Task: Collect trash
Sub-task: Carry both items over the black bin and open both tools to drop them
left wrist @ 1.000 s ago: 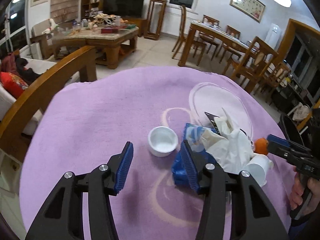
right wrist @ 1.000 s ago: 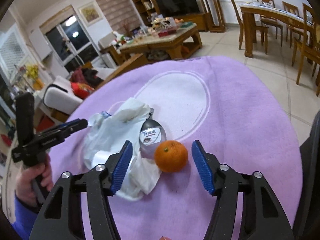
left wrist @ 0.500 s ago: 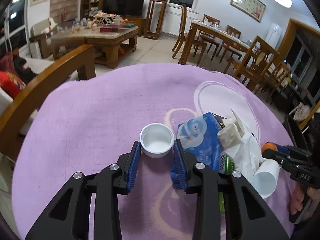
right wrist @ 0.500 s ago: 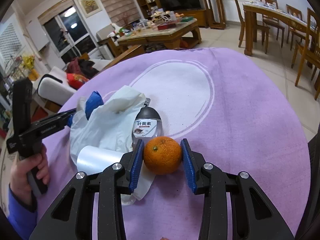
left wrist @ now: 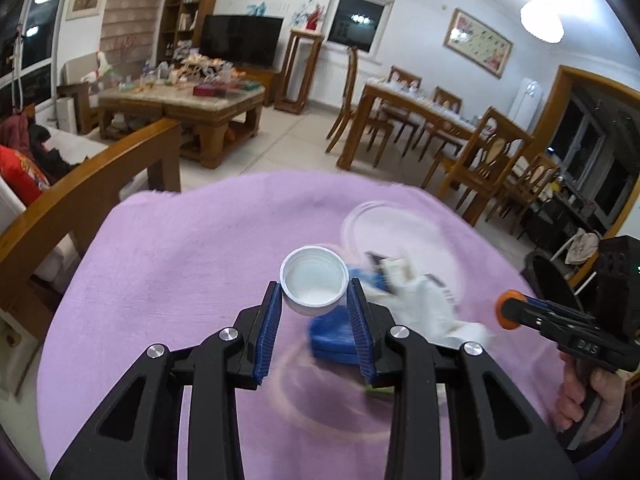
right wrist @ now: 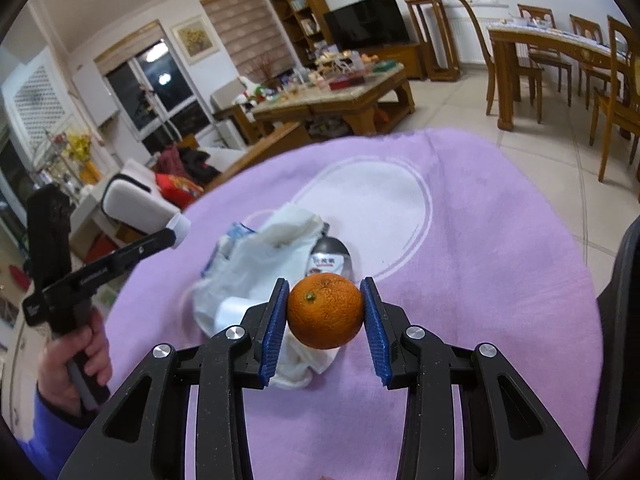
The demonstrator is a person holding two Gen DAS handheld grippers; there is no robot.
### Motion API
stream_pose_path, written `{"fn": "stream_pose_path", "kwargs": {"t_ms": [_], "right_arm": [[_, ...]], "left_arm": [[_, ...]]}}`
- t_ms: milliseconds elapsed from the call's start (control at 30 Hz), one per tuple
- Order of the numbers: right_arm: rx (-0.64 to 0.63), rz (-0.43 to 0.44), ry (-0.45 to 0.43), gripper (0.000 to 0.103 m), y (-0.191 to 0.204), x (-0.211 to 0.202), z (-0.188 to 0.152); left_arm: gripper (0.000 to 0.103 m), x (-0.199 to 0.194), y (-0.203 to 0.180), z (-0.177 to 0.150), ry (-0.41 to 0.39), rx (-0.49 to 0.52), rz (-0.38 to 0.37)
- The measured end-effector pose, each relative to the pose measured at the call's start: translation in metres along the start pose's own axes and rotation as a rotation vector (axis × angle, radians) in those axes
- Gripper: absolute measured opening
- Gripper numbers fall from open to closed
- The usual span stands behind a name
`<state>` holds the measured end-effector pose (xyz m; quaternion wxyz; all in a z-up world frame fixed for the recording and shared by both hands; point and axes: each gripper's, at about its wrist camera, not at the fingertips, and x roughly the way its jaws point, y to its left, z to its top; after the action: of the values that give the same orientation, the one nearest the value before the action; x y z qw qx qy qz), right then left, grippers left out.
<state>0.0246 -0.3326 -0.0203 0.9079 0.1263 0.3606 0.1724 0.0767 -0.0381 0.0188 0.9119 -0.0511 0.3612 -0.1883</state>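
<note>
Left wrist view: your left tool [left wrist: 314, 306] clamps one white cap [left wrist: 314, 286] at centre frame. Your right tool [right wrist: 325, 312] grips one orange [right wrist: 325, 311] centrally, above the purple surface [right wrist: 500, 240].

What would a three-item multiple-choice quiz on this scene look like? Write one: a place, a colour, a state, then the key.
1. Where is the orange?
A. between the right gripper's pads
B. under the white bag
C. on the floor

2. What colour is the cloth on the table?
A. green
B. purple
C. red

3. What is the left gripper doing?
A. hanging open over bare cloth
B. gripping the eye-drop bottle
C. gripping a white cap

Key: 1 A, the right gripper presses both blue pads on it. 2 B, both views show purple. 3 C, the white cap sits clamped between its pads.
</note>
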Motion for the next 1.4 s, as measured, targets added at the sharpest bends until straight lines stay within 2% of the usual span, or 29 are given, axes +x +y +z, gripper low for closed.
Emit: {"fn": "stream_pose_path", "kwargs": {"t_ms": [300, 467, 700, 967, 1100, 1400], "right_arm": [[0.003, 0.042, -0.101, 0.037, 0.002, -0.063, 0.002], [0.024, 0.031, -0.173, 0.037, -0.016, -0.109, -0.001], [0.102, -0.014, -0.267, 0.037, -0.069, -0.182, -0.013], [0.207, -0.077, -0.332, 0.037, -0.141, -0.243, -0.044], [0.253, -0.099, -0.347, 0.037, -0.170, -0.260, -0.060], [0.365, -0.136, -0.359, 0.037, -0.238, -0.285, -0.101]], "left_arm": [[0.034, -0.037, -0.064, 0.000, -0.085, 0.064, -0.090], [0.034, -0.040, -0.121, -0.004, -0.093, 0.147, -0.151], [0.034, -0.029, -0.200, -0.016, -0.082, 0.251, -0.235], [0.034, -0.008, -0.277, -0.028, -0.052, 0.340, -0.312], [0.034, 0.011, -0.308, -0.035, -0.018, 0.375, -0.343], [0.034, 0.052, -0.346, -0.050, 0.063, 0.400, -0.375]]}}
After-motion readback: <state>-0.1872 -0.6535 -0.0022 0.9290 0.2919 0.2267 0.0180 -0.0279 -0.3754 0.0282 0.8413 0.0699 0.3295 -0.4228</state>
